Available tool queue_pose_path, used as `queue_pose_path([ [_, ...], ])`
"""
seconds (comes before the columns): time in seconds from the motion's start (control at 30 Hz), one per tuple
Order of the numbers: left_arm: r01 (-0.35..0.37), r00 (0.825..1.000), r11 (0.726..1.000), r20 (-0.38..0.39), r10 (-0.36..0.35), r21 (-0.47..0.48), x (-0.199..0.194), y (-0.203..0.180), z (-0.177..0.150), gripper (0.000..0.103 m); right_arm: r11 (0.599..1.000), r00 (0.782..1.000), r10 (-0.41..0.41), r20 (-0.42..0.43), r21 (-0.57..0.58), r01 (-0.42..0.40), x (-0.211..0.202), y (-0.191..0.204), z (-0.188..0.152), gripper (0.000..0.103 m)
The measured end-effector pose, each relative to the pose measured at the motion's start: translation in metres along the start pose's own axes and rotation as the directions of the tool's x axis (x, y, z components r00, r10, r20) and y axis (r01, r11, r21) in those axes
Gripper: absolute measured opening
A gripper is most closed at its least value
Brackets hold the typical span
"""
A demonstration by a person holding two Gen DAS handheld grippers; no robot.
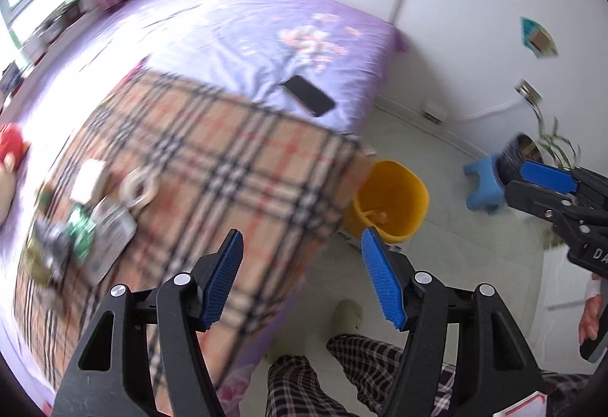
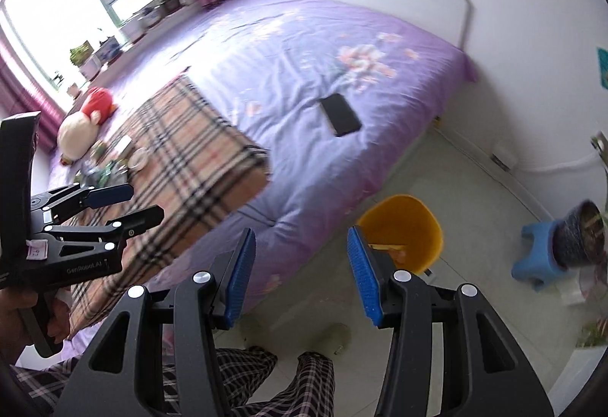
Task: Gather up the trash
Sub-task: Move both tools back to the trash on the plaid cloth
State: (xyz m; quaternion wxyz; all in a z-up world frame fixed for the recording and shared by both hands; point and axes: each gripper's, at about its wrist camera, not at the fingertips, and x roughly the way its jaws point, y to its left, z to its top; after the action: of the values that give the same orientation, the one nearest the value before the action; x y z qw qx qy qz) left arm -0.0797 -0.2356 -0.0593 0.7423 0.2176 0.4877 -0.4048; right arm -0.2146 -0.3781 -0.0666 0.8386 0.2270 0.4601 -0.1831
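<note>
Both claws are open and hold nothing: the left claw (image 1: 300,276) shows clear air between its ribbed blue pads, and the right claw (image 2: 300,276) likewise, its pads parted over the floor. The trash, a small heap of crumpled wrappers and scraps (image 1: 76,231), some green, some silvery, some white paper, lies ahead and to the left of the left claw on the tan plaid blanket (image 1: 228,166) that covers the near part of the bed; from the right claw it is far off to the left, beyond the other claw. Motion blur hides what each piece is. I judge them light, thin and crushable, likely to slide on one another and to flutter free of a loose pinch. The surest hold is probably on a bunched fold or a stiffer edge, pads closing across the thickness rather than flat on a sheet, and without catching the soft blanket beneath. A whitish ring-shaped piece (image 1: 138,187) just beyond the heap may be firmer and could be taken across its rim. The round yellow plastic bin (image 1: 391,200) stands on the floor just ahead of the left claw, to its right, beside the bed corner, with something already inside.
</note>
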Motion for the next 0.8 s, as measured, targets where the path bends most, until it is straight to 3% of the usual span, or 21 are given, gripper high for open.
queue_pose_path([
  [0.17, -0.056, 0.998, 0.988, 0.000, 0.056, -0.143, -0.012, 0.052, -0.030, 0.065, 0.995, 0.998, 0.065, -0.013, -0.078, -0.065, 0.009, 0.040, 0.011, 0.052],
  [0.3, -0.102, 0.995, 0.963, -0.019, 0.100, -0.251, -0.017, 0.094, -0.054, 0.065, 0.985, 0.994, 0.109, -0.025, -0.135, -0.111, 0.018, 0.072, 0.019, 0.052],
  [0.53, -0.181, 0.983, 0.897, -0.052, 0.175, -0.403, -0.030, 0.166, -0.095, 0.066, 0.958, 0.983, 0.175, -0.057, -0.219, -0.183, 0.047, 0.129, 0.033, 0.054],
  [0.8, -0.220, 0.971, 0.817, -0.038, 0.237, -0.533, -0.028, 0.235, -0.121, 0.074, 0.943, 0.981, 0.172, -0.094, -0.271, -0.191, 0.102, 0.171, 0.046, 0.054],
])
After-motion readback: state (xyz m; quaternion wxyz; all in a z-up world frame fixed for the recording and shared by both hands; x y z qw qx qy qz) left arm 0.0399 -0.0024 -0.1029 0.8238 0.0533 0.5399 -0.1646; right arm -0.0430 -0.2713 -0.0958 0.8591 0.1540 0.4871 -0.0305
